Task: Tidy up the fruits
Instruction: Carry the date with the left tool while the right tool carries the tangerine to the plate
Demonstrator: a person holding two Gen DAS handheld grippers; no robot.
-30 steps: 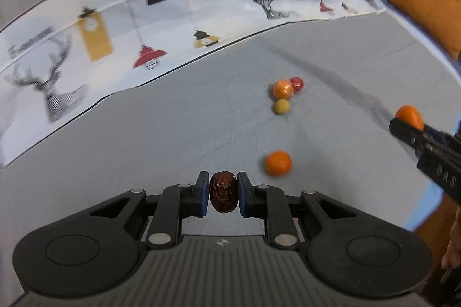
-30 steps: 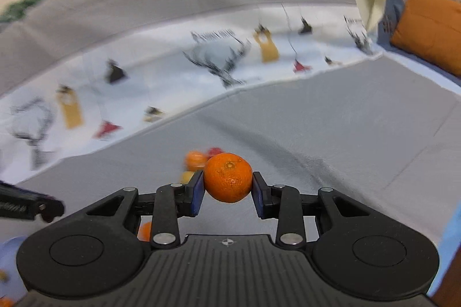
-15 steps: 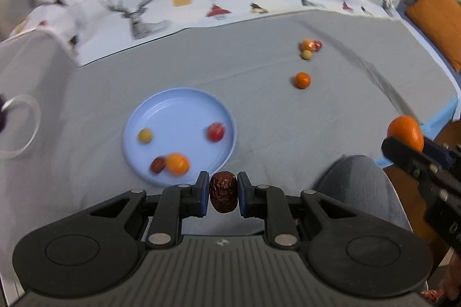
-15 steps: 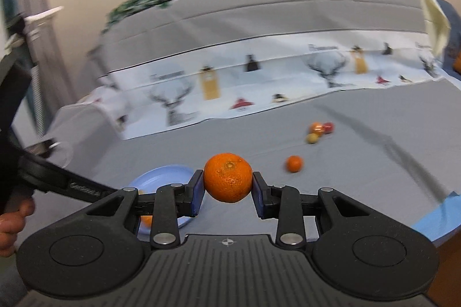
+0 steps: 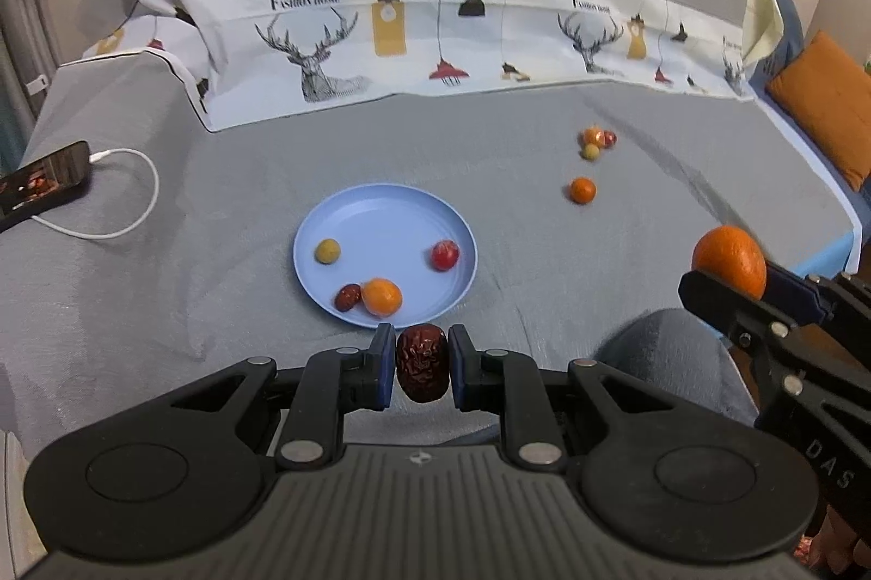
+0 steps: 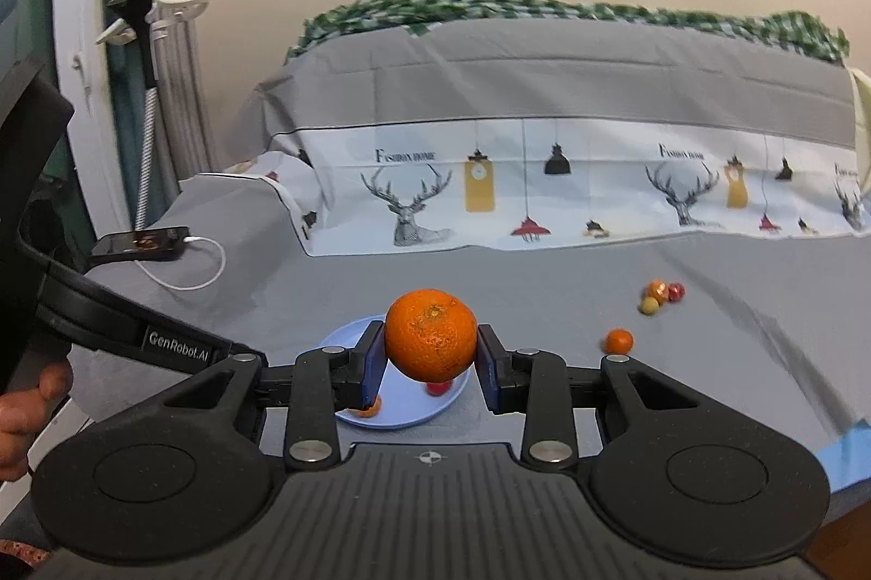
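A: What's held, nearest first?

B: A wrinkled dark-red date [image 5: 423,362] is clamped between the jaws of the left gripper [image 5: 422,370], long axis upright, across the pads. A mandarin [image 6: 430,343] is pinched in the right gripper [image 6: 430,362], jaws spread approx. to fruit width.

A: Key relation for the next move?

B: The blue plate [image 5: 348,209] is seen just beyond the left jaws, near rim almost under the date. So a short fwd reach is judged enough. The right gripper is placed further right of the plate, so the left is nearer.

A: On the plate?

B: Four pcs: a date and an orange at the near rim, a red fruit right, a yellowish one left.

A: Beyond the plate?

B: A loose orange [image 5: 582,190] is seen far-right of the plate on the bed [image 5: 190,297], w/ a cluster of three small fruits [image 5: 597,141] behind it.
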